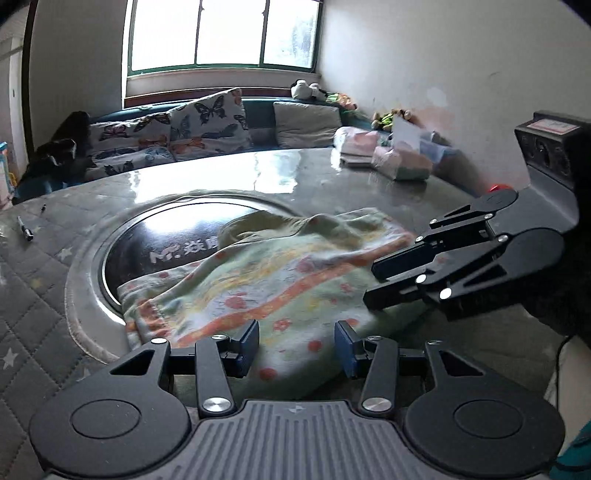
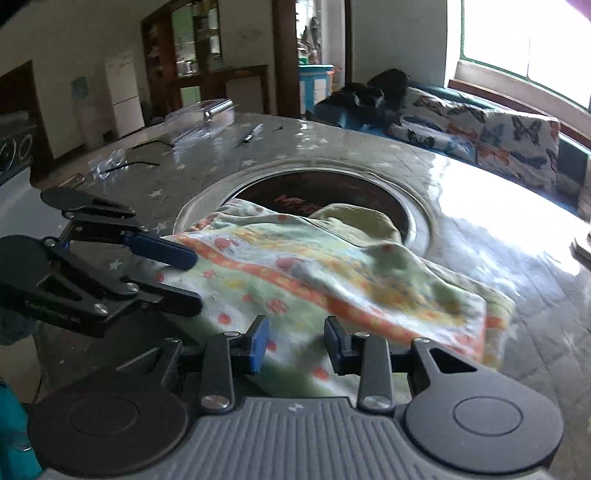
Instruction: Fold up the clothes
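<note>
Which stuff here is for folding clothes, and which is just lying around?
For the job:
- flowery cloth
- left gripper, open
- right gripper, open

Just lying about:
- pen
- butterfly cushions
- pink packets
- round black plate in the table
- clear plastic wrap

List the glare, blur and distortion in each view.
Left wrist view: window blown out, glare streak on the table, garment slightly smeared, fisheye bending the edges. Right wrist view: window overexposed at upper right, white glare on the table, garment motion-blurred, corners vignetted.
</note>
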Demonstrator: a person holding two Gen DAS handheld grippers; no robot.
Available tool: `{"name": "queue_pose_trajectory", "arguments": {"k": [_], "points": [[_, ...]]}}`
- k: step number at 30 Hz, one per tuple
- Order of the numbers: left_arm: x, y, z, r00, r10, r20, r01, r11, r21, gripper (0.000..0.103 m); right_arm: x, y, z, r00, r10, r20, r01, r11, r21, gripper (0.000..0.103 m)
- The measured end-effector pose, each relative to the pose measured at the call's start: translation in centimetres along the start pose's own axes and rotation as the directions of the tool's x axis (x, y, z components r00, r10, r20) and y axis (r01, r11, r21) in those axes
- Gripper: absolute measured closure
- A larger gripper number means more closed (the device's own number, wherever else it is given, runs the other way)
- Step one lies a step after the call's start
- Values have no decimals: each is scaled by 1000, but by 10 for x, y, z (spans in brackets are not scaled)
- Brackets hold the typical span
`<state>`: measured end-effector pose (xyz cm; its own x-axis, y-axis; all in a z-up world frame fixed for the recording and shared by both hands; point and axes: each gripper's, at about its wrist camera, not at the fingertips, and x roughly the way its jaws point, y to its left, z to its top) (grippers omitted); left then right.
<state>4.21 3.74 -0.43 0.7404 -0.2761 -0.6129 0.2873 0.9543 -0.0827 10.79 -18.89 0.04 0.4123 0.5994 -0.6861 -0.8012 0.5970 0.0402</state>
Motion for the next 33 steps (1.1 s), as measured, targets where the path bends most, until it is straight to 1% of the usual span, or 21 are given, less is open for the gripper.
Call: {"name": "queue_pose_trajectory", "arguments": {"k": [4,6,9,12,15,20,24,27,30,33], "points": [[11,8,-2,999,40,-8,-40,999,-17,54,20,2,3,1000,-5,14,5,1000,0,68],[16,13,-2,999,53,-8,-53,998,-34,53,24,-2,4,1000,-5,23,5,1000,29,67],[18,20,0,999,42,-8,-43,996,-83,53,24,-3,7,999,-15,40,14,999,38,67],[19,21,0,999,44,-8,-44,995,-86,53,31,-5,11,999,-15,43,12,998,59,68],[18,23,1,999,47,-7,-47,994,-96,53,42,-10,11,999,-24,40,20,996,92,63],[16,26,6,999,49,-8,-50,993,-111,53,36,-23,14,996,-37,81,24,988,153,62],[22,29,9,998,53,-17,-55,992,-113,53,41,-44,13,994,-96,51,84,975,207,63],[25,32,11,997,67,-29,-70,990,-123,53,40,-60,11,989,-140,53,124,965,230,64],[20,33,18,997,80,-12,-81,989,-127,54,26,-73,7,983,-168,69,143,951,273,64],[19,30,26,998,68,7,-67,991,-118,55,18,-80,-1,979,-198,50,179,950,257,64]]}}
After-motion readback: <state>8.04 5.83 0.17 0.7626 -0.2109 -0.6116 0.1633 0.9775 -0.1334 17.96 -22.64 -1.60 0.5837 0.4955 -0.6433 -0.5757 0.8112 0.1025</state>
